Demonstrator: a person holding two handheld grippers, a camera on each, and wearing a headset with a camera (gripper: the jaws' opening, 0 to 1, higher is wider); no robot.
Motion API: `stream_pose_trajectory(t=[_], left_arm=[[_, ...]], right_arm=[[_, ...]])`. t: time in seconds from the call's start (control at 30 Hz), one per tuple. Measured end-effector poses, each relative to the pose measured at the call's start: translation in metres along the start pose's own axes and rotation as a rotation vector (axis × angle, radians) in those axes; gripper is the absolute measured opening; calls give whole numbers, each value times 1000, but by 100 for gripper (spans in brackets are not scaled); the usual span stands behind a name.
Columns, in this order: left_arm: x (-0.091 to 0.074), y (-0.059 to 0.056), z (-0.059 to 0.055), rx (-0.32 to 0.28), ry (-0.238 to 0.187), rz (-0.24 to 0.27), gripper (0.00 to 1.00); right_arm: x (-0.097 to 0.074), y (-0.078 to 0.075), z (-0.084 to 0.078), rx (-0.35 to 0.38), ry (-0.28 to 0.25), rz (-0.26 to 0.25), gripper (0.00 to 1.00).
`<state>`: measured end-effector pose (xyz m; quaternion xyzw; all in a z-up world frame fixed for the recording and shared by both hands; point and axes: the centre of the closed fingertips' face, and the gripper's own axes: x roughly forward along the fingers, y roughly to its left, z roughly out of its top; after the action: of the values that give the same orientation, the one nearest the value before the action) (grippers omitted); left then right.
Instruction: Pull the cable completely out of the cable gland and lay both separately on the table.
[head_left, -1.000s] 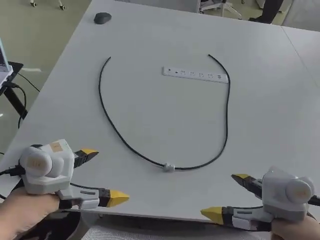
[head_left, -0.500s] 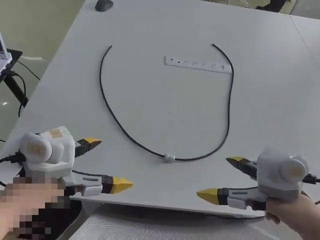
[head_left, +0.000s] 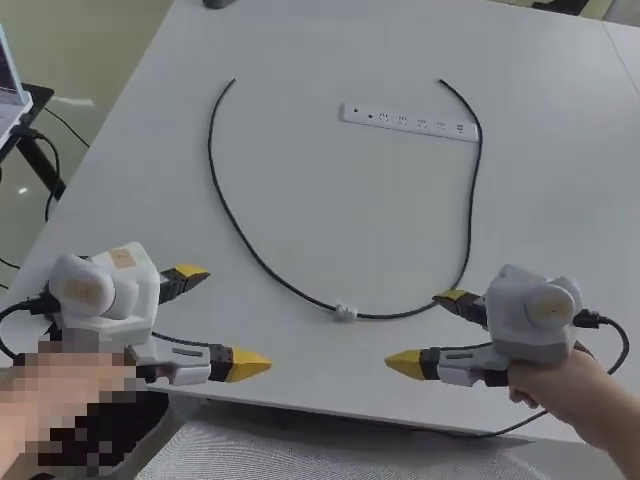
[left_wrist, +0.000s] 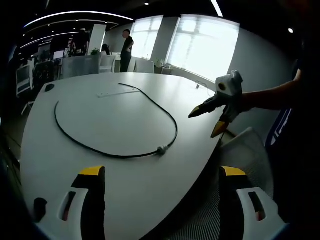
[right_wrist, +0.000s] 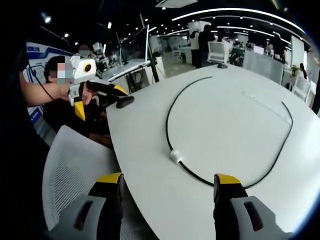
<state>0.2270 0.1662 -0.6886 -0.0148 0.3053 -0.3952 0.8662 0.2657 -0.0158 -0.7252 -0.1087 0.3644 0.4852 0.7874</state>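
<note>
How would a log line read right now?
left gripper: open | right gripper: open | cable: through cable gland, on table | grasp: none

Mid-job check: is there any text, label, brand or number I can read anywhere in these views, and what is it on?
No text here is legible.
On the left tool, a tan sticker: too small to read.
On the power strip lying on the table: dark marks along its sockets, too small to read.
On the blue banner in the right gripper view: pale lettering, too blurred to read.
</note>
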Motion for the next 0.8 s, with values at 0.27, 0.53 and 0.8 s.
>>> stream_pose_trajectory(t=[0.27, 0.53, 0.8], left_arm=[[1, 2, -7, -1, 16, 6, 93], [1, 4, -11, -13, 25, 18, 93], [4, 5, -17, 0, 47, 17, 92]], right_arm=[[23, -5, 2, -71, 57, 35, 61], [47, -9, 9, -100, 91, 85, 53], [65, -15, 7, -139, 154, 119, 46]])
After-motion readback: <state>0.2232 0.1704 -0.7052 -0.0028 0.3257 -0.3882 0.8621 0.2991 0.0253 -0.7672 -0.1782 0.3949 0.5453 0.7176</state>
